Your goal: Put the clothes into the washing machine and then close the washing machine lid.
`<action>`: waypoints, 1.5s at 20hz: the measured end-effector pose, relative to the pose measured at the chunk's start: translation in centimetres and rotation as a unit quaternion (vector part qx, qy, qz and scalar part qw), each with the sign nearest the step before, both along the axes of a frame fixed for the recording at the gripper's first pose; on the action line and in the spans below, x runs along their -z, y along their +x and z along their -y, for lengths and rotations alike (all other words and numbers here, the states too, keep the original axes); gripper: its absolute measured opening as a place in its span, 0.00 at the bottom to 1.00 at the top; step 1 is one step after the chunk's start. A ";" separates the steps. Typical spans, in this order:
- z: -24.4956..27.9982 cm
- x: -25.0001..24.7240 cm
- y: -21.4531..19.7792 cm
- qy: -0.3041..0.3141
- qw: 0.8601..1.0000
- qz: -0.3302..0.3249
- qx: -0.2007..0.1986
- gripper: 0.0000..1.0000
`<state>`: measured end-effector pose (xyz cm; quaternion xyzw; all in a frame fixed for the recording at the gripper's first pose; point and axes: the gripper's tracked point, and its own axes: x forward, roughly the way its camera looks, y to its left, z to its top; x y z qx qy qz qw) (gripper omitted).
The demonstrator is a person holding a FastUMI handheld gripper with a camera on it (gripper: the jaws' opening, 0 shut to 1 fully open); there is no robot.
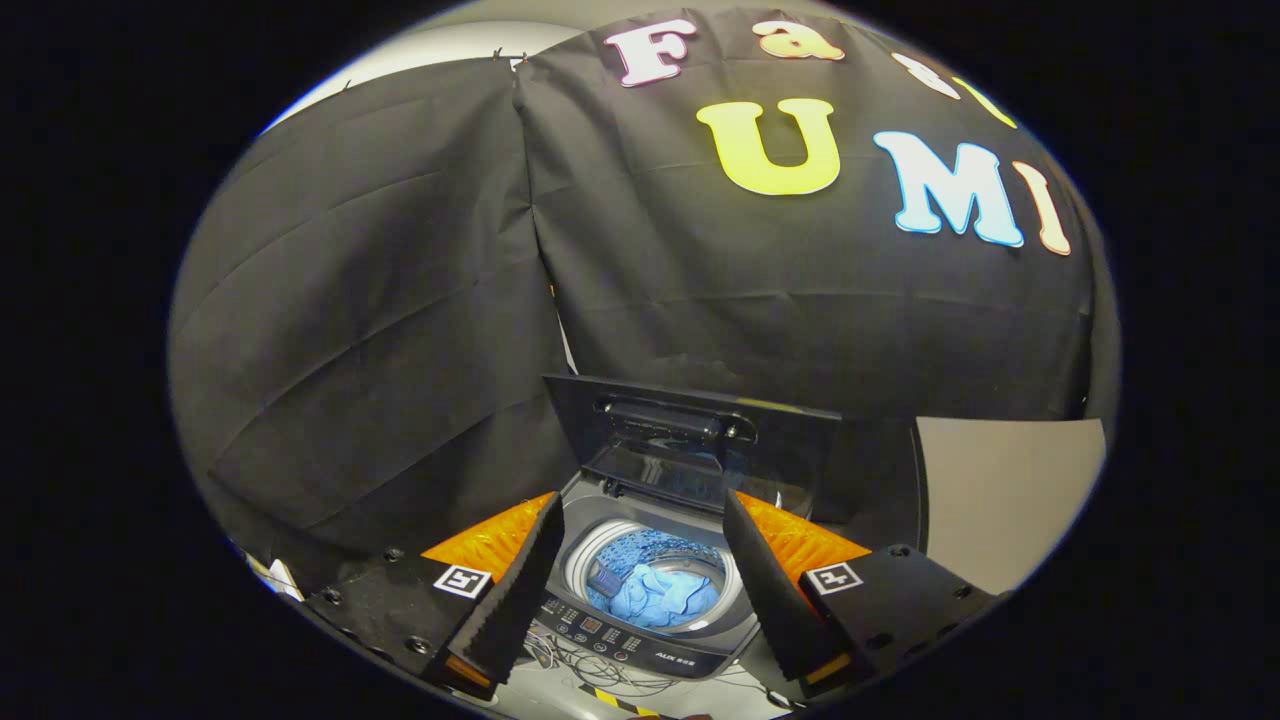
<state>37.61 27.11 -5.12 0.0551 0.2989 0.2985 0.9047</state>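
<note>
Blue clothes [655, 597] are lying inside the washing machine [650, 610] drum, seen between the spread, empty fingers [640, 520]. Loading is judged done; the raised lid [700, 440] is awaiting closing.

Floor [560, 690] carries washing machine [640, 640]; loose cables [590, 672] lie before it.
</note>
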 end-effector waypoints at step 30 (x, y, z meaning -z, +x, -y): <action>-13.2 8.7 23.0 -0.058 0.985 -0.087 0.140 0.99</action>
